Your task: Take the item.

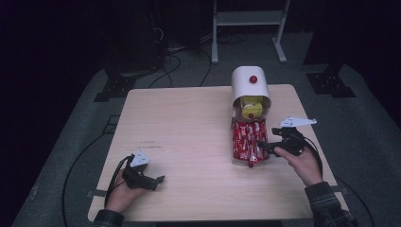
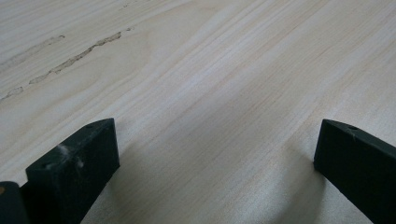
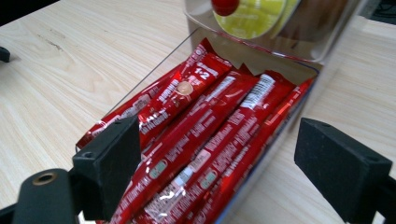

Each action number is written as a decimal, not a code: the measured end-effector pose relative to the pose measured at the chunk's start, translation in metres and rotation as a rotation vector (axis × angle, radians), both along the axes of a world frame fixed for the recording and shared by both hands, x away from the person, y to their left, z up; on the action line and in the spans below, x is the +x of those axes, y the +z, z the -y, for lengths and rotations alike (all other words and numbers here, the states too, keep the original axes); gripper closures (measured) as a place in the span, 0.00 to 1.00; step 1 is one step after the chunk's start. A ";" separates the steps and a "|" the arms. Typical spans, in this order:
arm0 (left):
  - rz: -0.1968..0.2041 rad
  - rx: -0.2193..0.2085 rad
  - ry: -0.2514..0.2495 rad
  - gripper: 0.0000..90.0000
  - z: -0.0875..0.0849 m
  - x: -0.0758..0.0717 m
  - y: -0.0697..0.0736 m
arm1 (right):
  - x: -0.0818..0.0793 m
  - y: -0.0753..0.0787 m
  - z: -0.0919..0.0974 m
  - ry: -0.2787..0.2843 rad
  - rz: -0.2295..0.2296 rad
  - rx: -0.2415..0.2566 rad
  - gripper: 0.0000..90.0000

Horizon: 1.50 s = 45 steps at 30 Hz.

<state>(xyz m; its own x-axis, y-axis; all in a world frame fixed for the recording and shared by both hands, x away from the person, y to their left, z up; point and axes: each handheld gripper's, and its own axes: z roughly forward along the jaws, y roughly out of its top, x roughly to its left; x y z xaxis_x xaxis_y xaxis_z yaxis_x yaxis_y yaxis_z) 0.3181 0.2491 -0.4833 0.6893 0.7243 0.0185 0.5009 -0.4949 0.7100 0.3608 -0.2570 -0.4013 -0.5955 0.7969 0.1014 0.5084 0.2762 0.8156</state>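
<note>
1. Red snack sticks (image 3: 205, 135) lie packed lengthwise in a clear tray (image 3: 280, 140), right in front of the right hand-held gripper (image 3: 217, 158), whose jaws are spread wide around the tray's near end.
2. Behind the tray stands a white domed dispenser (image 1: 249, 87) with a red knob (image 1: 253, 79), a yellow disc (image 1: 251, 109) showing in its opening.
3. The left hand-held gripper (image 1: 153, 179) rests low on the desk (image 1: 189, 127), jaws spread apart, nothing between them, well apart from the tray.
</note>
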 end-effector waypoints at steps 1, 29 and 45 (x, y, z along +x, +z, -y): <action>0.000 0.000 0.000 0.00 0.000 0.000 0.000 | 0.001 0.000 -0.002 0.005 0.002 -0.001 0.15; 0.000 0.000 0.000 0.00 0.000 0.000 0.000 | 0.008 -0.009 -0.023 0.018 -0.012 -0.010 0.31; 0.000 0.000 0.000 0.00 0.000 0.000 0.000 | 0.010 -0.015 -0.030 0.038 -0.033 -0.034 0.44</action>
